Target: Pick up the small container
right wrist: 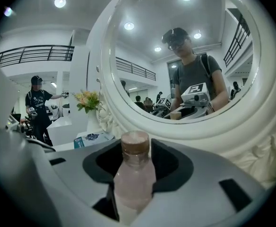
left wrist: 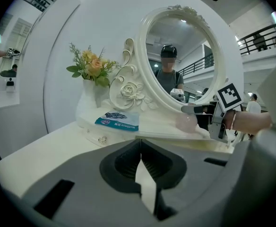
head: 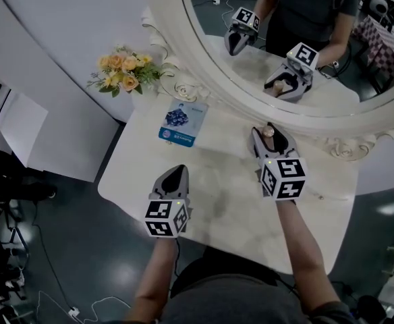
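Observation:
The small container [right wrist: 134, 174] is a pale pink bottle with a brownish cap. It stands upright between the jaws of my right gripper [right wrist: 136, 151], and both pads lie against its body. In the head view the right gripper [head: 271, 129] sits on the white table [head: 217, 204] just in front of the mirror's frame, with the container [head: 268, 134] showing at its tip. The left gripper view also catches the container [left wrist: 186, 123] at the right. My left gripper [head: 177, 172] hovers over the table's near left part, jaws together and empty.
A large round mirror in an ornate white frame [head: 197, 79] stands at the back of the table. A blue-and-white packet [head: 182, 123] lies near the frame's left foot. A bunch of yellow flowers [head: 124, 71] stands at the table's far left corner.

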The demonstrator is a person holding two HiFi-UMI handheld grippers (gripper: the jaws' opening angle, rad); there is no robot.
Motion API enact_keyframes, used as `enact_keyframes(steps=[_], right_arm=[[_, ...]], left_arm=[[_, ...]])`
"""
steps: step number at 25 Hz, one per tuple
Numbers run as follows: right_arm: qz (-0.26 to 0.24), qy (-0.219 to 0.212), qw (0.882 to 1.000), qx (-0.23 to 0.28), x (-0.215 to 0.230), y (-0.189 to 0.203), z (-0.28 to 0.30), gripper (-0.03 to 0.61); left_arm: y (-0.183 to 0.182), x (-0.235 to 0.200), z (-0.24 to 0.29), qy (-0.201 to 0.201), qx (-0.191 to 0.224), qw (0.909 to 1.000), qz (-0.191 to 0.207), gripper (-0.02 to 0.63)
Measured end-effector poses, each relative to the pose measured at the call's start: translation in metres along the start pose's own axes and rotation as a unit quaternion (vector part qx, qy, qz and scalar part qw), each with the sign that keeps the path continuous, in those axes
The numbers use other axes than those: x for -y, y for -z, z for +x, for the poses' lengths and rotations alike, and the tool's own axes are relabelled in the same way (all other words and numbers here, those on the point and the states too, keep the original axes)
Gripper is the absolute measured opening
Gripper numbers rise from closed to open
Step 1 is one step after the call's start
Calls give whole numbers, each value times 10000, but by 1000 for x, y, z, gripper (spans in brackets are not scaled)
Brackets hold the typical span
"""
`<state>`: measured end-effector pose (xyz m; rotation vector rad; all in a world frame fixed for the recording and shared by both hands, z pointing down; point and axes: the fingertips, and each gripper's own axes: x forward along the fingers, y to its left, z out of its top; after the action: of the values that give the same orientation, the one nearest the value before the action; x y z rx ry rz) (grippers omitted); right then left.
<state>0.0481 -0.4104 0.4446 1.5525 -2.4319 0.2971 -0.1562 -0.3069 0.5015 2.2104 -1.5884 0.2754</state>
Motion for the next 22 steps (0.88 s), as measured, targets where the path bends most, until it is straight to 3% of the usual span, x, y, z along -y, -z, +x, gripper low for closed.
enact_keyframes(steps=[9, 22], right_arm=[[-134, 97, 9997, 150, -3, -2, -6, 146], [-67, -87, 9993, 366, -21, -10, -36, 141]], left_arm=[[-1, -2, -4, -21, 10, 10000, 17, 6], [-5, 4, -12, 22, 98, 9999, 82, 6]])
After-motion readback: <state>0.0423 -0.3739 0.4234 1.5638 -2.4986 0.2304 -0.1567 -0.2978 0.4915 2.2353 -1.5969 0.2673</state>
